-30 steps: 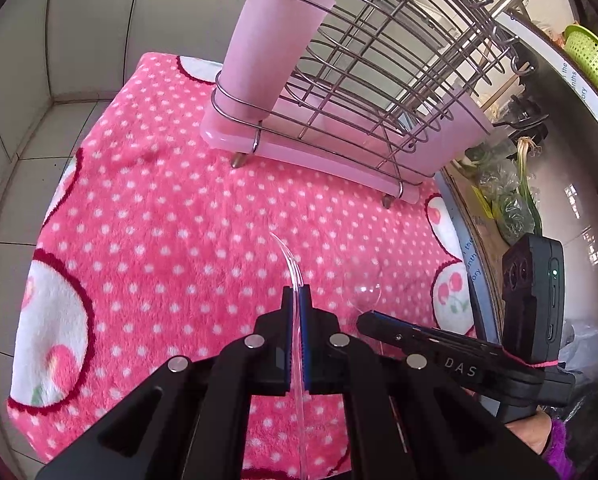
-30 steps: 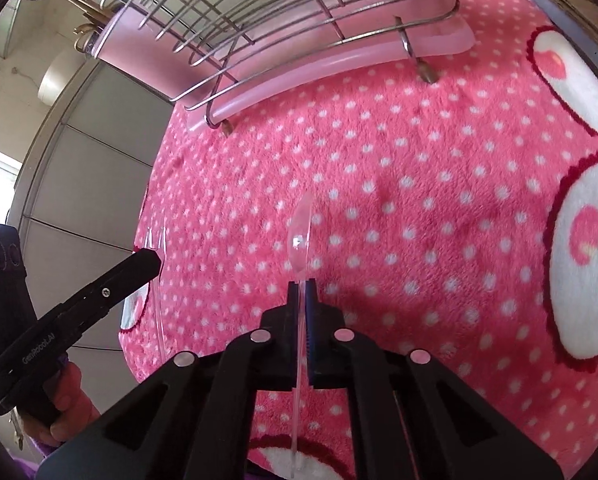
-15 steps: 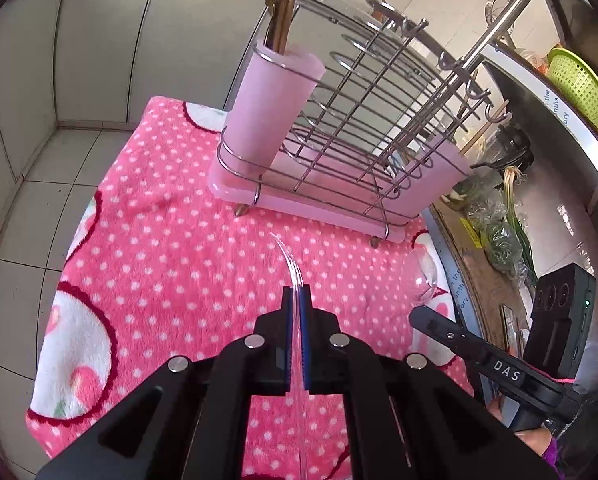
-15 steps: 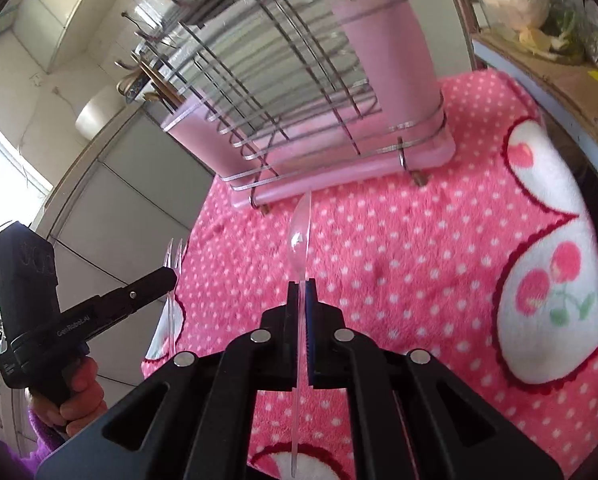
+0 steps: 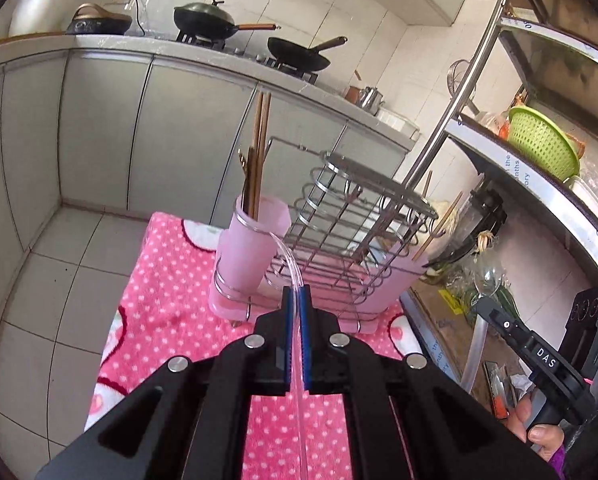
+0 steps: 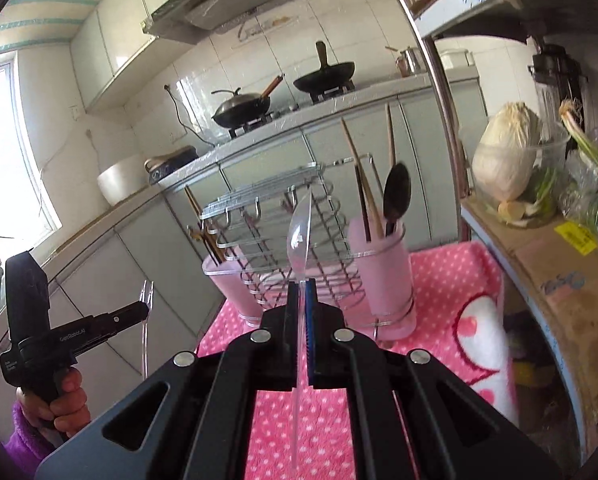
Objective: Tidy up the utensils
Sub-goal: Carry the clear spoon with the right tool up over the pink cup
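My left gripper (image 5: 295, 294) is shut on a clear plastic fork (image 5: 289, 258), held above the pink dotted cloth (image 5: 167, 280); the fork's tines show in the right wrist view (image 6: 147, 294). My right gripper (image 6: 302, 286) is shut on a clear plastic spoon (image 6: 300, 232), bowl upward. Ahead stands a wire dish rack (image 5: 351, 232) with a pink cup at each end. The left cup (image 5: 253, 248) holds chopsticks. The right cup (image 6: 381, 276) holds chopsticks and a dark spoon. Each gripper appears in the other's view, the right one (image 5: 479, 304) and the left one (image 6: 143, 312).
Grey cabinets and a counter with two pans (image 5: 207, 20) lie behind the rack. A metal shelf on the right holds a green basket (image 5: 543, 148), a cabbage (image 6: 507, 160) and bagged greens. A slanted steel pole (image 5: 451, 116) rises beside the rack. Tiled floor lies to the left.
Both grippers have risen and tilted up from the cloth, each keeping its utensil. The rack now sits lower and farther in both views, and the kitchen counter has come into sight.
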`<state>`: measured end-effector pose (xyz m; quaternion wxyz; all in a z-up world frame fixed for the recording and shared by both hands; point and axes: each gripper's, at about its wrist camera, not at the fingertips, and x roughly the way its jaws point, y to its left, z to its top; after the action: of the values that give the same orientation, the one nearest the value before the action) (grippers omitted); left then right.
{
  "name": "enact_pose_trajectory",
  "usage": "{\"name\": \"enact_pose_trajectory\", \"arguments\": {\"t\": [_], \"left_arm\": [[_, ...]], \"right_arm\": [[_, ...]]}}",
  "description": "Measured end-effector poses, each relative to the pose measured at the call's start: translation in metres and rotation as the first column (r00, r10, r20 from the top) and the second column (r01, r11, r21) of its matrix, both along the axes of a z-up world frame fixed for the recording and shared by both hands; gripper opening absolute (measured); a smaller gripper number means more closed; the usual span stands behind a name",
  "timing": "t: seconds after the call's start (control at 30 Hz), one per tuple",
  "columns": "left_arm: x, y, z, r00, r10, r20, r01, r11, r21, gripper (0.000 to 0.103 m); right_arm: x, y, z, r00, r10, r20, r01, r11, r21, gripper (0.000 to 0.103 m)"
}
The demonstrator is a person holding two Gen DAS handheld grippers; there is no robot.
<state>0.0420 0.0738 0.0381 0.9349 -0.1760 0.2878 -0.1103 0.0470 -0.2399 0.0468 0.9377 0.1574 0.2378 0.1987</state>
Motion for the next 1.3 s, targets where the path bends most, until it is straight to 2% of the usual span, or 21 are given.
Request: {"name": "enact_pose_trajectory", "arguments": {"t": [0.3, 0.53, 0.67, 0.9, 1.2, 1.3], "left_arm": [[0.014, 0.011, 0.069, 0.982, 0.044, 0.186, -0.042, 0.999, -0.013, 0.003], [0.039, 0.015, 0.096, 0.957, 0.098, 0.274, -0.098, 0.995, -0.016, 0.003], [0.057, 0.013, 0.099, 0.942, 0.128, 0.310, -0.133, 0.991, -0.006, 0.003], [0.080, 0.011, 0.092, 0.911, 0.173, 0.375, -0.197, 0.980, 0.025, 0.003], [0.105, 0.010, 0.076, 0.852, 0.228, 0.472, -0.267, 0.963, 0.018, 0.003], [0.116, 0.008, 0.068, 0.839, 0.240, 0.488, -0.290, 0.957, 0.028, 0.003]], "right_arm": [[0.020, -0.015, 0.060, 0.979, -0.055, 0.197, 0.054, 0.998, 0.010, 0.003], [0.040, -0.012, 0.083, 0.951, -0.076, 0.299, 0.078, 0.997, 0.006, 0.003], [0.052, -0.003, 0.089, 0.925, -0.098, 0.366, 0.117, 0.993, -0.031, 0.003], [0.070, 0.011, 0.076, 0.894, -0.108, 0.434, 0.158, 0.984, -0.081, 0.003], [0.088, 0.016, 0.065, 0.881, -0.107, 0.460, 0.168, 0.981, -0.094, 0.003], [0.096, 0.016, 0.060, 0.880, -0.110, 0.462, 0.175, 0.979, -0.101, 0.003]]}}
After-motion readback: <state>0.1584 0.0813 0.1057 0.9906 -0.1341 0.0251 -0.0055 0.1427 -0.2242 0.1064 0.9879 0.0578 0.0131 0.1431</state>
